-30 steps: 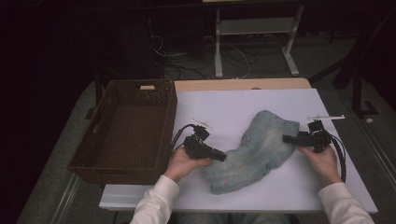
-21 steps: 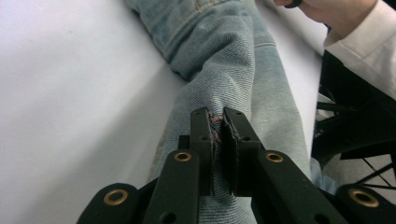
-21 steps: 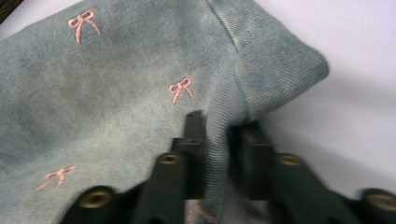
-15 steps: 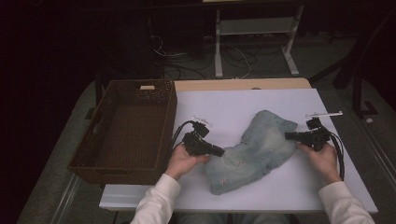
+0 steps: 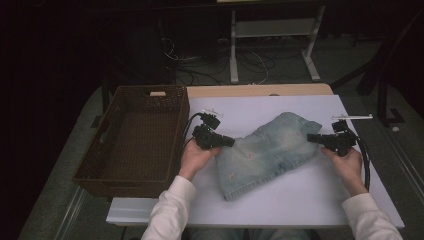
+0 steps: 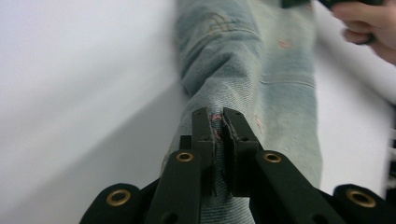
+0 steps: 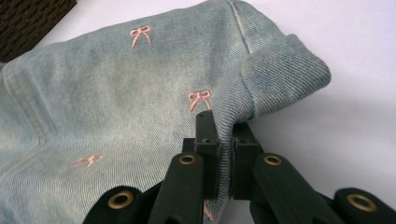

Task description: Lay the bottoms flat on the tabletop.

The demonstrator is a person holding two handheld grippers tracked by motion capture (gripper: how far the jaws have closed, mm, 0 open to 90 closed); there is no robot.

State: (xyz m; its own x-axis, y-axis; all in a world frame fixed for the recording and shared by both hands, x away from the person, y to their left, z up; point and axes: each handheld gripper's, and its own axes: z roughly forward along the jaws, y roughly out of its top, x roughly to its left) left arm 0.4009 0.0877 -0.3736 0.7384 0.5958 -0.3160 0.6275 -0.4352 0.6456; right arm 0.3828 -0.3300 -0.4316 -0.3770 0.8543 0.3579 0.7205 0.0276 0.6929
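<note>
Denim garment (image 5: 267, 152), soft and floppy, lies mid-table; my left gripper (image 6: 218, 122) and right gripper (image 7: 225, 126) each pinch an opposite edge fold, the best holds.

The right gripper (image 7: 223, 140) has its black jaws pinched on a raised fold of the pale denim garment (image 7: 116, 107), which is dotted with small pink bows and lies on the white table (image 7: 355, 56). A dark basket (image 7: 28, 18) shows at upper left.
</note>
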